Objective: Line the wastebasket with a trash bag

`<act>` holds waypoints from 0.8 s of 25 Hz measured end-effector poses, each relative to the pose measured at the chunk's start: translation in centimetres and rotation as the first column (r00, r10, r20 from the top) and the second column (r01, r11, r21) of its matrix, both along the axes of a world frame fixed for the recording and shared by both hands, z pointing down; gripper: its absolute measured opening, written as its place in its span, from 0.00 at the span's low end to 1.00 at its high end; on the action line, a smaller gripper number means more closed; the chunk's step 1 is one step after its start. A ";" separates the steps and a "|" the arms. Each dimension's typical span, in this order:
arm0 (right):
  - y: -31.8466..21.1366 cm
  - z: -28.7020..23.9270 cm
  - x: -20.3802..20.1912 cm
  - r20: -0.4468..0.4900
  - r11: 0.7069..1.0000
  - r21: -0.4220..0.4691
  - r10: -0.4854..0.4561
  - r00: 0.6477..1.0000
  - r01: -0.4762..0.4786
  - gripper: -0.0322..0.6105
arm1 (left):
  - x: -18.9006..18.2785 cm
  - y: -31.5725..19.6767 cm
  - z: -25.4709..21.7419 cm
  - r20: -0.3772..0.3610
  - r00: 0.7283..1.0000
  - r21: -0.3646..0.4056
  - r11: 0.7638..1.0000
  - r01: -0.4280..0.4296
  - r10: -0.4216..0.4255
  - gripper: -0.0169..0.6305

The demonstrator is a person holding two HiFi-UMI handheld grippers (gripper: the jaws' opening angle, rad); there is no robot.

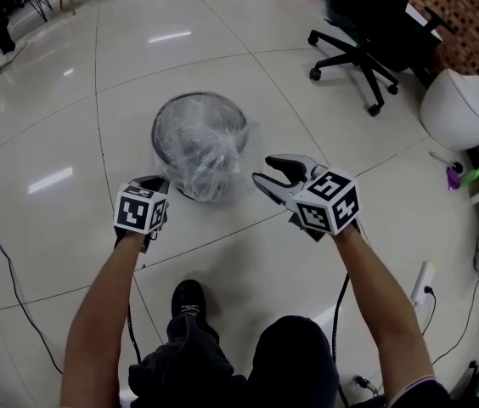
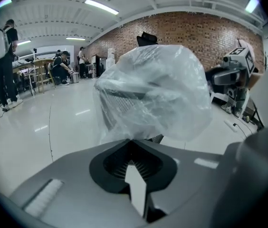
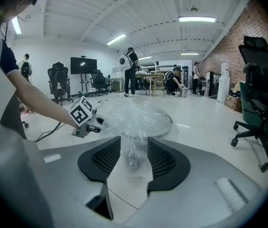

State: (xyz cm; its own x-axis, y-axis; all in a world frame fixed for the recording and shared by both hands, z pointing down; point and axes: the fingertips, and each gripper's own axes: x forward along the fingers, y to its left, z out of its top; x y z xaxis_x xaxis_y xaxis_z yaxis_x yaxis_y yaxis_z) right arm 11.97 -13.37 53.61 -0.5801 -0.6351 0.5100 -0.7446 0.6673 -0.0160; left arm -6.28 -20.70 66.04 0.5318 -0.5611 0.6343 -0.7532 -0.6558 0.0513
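I am standing over the wastebasket point(image 1: 156, 134), which is sitting upright on the glossy tiled floor point(image 1: 53, 143) just ahead of my shoe point(image 1: 188, 296). The clear trash bag point(image 1: 205, 155) is draping over its mouth, bunching up in a crumpled mound above the rim and spilling down the near side of the mesh wall. I am holding my left gripper point(image 2: 131, 140) at the bag's left edge with its jaws clenched together at the tips. In the left gripper view the film is running straight down into the spot where they meet, so I am pinching a fold of the plastic there. I am holding my right gripper point(image 1: 269, 172) just off the bag's right side, a little above the floor, with its jaws spread wide. In the right gripper view a hanging strand of film is showing in the gap between them, but neither pad is pressing on it, so that side is grasping nothing. Both my forearms are reaching forward, one on each side of the basket. A dark office chair point(image 1: 363, 32) is standing well beyond it, near the brick wall.
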 end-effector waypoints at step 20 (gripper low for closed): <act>-7.5 -0.6 -4.3 -0.001 0.998 0.042 0.056 0.998 -0.056 0.05 | -0.2 3.2 4.7 0.077 0.990 -0.069 0.991 -0.111 0.116 0.04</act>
